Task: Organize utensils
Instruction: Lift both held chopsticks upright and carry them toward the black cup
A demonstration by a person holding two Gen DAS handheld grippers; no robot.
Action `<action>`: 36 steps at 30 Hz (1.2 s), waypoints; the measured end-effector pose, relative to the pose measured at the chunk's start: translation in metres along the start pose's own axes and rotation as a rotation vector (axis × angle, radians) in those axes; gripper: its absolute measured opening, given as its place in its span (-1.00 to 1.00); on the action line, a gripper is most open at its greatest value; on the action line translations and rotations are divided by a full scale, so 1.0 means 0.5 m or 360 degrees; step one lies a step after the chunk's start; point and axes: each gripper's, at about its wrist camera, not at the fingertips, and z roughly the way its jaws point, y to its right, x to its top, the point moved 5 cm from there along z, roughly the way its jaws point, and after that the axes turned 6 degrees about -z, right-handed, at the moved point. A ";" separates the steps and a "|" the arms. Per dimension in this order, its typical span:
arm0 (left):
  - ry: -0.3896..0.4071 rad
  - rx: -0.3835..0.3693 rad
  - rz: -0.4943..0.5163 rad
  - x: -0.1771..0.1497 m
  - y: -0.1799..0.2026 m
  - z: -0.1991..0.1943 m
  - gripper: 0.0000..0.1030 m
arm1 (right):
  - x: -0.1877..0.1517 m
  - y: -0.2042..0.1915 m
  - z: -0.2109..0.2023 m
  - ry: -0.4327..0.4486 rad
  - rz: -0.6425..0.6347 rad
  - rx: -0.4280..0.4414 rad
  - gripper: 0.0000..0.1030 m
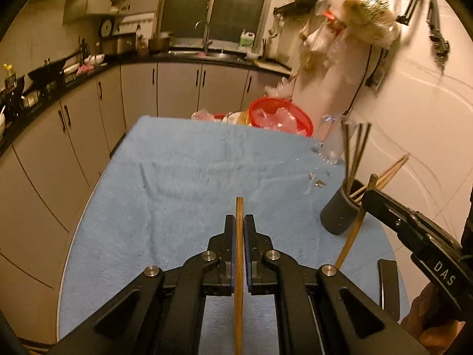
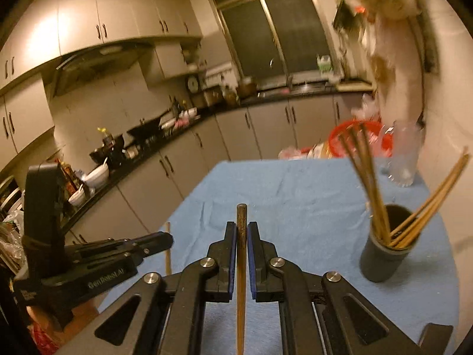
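Left gripper: the left gripper (image 1: 239,222) is clenched on a light wooden chopstick (image 1: 239,266), which runs lengthwise between its two fingers and sticks out a little past their tips.
Right gripper: the right gripper (image 2: 241,230) is clenched on a darker chopstick (image 2: 241,254), also lying along the line of its fingers with its blunt end just beyond the tips.
Right gripper from the left camera: it (image 1: 373,196) comes in from the right, its tip just beside the holder's rim, and its chopstick (image 1: 353,230) slants down across the holder's near side.
Left gripper from the right camera: it (image 2: 165,241) sits low and to the left, with its chopstick (image 2: 168,247) standing nearly upright at its tip.
Holder: a dark round holder (image 2: 385,254) stands upright ahead and to the right of the right gripper; from the left gripper it (image 1: 343,210) is ahead and well to the right.
Holder contents: several chopsticks (image 2: 369,183) stand in it, some dark and near upright, some lighter and leaning right.
Surface: a blue cloth (image 1: 192,177) covers the table under both grippers.
Beyond the holder: a clear glass vessel (image 1: 329,142) stands further out, and a red basket (image 1: 280,115) sits past the cloth's far edge.
Hand: a bit of the person's hand (image 1: 425,319) shows at the right gripper's handle.
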 end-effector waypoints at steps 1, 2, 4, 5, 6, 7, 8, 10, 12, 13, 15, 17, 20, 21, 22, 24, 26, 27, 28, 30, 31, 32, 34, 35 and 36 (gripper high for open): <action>0.0010 0.0001 0.0001 0.000 -0.002 -0.012 -0.90 | -0.001 -0.002 -0.004 0.0011 0.0002 -0.0002 -0.85; 0.0023 0.0003 0.0003 0.002 0.001 -0.018 -0.90 | -0.002 -0.001 -0.012 0.0029 0.0013 -0.0006 -0.85; 0.0038 -0.0004 0.0017 0.000 0.008 -0.035 -0.90 | -0.007 0.005 -0.035 0.0060 0.0026 -0.0008 -0.85; 0.0043 0.0002 0.0020 0.000 0.010 -0.040 -0.90 | -0.006 0.006 -0.041 0.0068 0.0027 -0.0013 -0.85; 0.0049 0.0009 0.0022 0.001 0.012 -0.044 -0.90 | -0.006 0.010 -0.050 0.0075 0.0031 -0.0018 -0.85; 0.0049 0.0007 0.0027 0.000 0.014 -0.046 -0.90 | -0.006 0.010 -0.053 0.0084 0.0041 -0.0015 -0.85; 0.0049 0.0014 0.0026 0.001 0.015 -0.046 -0.90 | -0.011 0.016 -0.057 0.0084 0.0042 -0.0013 -0.85; 0.0055 0.0016 0.0024 0.001 0.014 -0.046 -0.90 | -0.012 0.019 -0.063 0.0092 0.0047 -0.0021 -0.85; 0.0066 0.0010 0.0025 0.004 0.015 -0.050 -0.90 | -0.012 0.024 -0.072 0.0102 0.0049 -0.0018 -0.85; 0.0075 0.0009 0.0030 0.003 0.017 -0.056 -0.90 | -0.010 0.024 -0.076 0.0112 0.0050 -0.0024 -0.85; 0.0082 0.0008 0.0042 0.005 0.021 -0.059 -0.90 | -0.007 0.027 -0.082 0.0121 0.0047 -0.0028 -0.85; 0.0080 0.0000 0.0044 0.003 0.027 -0.060 -0.90 | -0.006 0.025 -0.088 0.0134 0.0055 -0.0038 -0.85; 0.0076 -0.0001 0.0050 0.006 0.030 -0.059 -0.90 | -0.008 0.029 -0.096 0.0146 0.0064 -0.0051 -0.85; 0.0073 -0.0008 0.0052 0.007 0.031 -0.059 -0.90 | -0.007 0.031 -0.100 0.0153 0.0069 -0.0060 -0.85; 0.0074 -0.0010 0.0056 0.007 0.031 -0.060 -0.90 | -0.004 0.034 -0.103 0.0155 0.0070 -0.0062 -0.85; 0.0078 -0.0011 0.0058 0.008 0.033 -0.061 -0.90 | -0.003 0.038 -0.109 0.0165 0.0080 -0.0070 -0.85; 0.0079 -0.0017 0.0064 0.008 0.036 -0.061 -0.90 | -0.003 0.042 -0.115 0.0174 0.0084 -0.0078 -0.85; 0.0079 -0.0016 0.0066 0.008 0.036 -0.061 -0.90 | 0.000 0.045 -0.116 0.0176 0.0086 -0.0083 -0.85; 0.0077 -0.0016 0.0071 0.009 0.038 -0.060 -0.90 | 0.001 0.048 -0.118 0.0180 0.0090 -0.0087 -0.85; 0.0071 -0.0018 0.0076 0.010 0.043 -0.058 -0.90 | 0.003 0.053 -0.122 0.0184 0.0098 -0.0090 -0.85; 0.0072 -0.0019 0.0081 0.011 0.045 -0.059 -0.90 | 0.003 0.054 -0.123 0.0187 0.0099 -0.0094 -0.85; 0.0075 -0.0019 0.0087 0.012 0.047 -0.059 -0.90 | 0.005 0.056 -0.127 0.0193 0.0103 -0.0100 -0.85; 0.0078 -0.0022 0.0093 0.014 0.049 -0.061 -0.90 | 0.008 0.062 -0.131 0.0201 0.0106 -0.0101 -0.85; 0.0080 -0.0025 0.0096 0.015 0.050 -0.062 -0.90 | 0.009 0.065 -0.134 0.0206 0.0108 -0.0106 -0.85; 0.0084 -0.0024 0.0099 0.017 0.052 -0.063 -0.90 | 0.010 0.069 -0.137 0.0211 0.0110 -0.0108 -0.85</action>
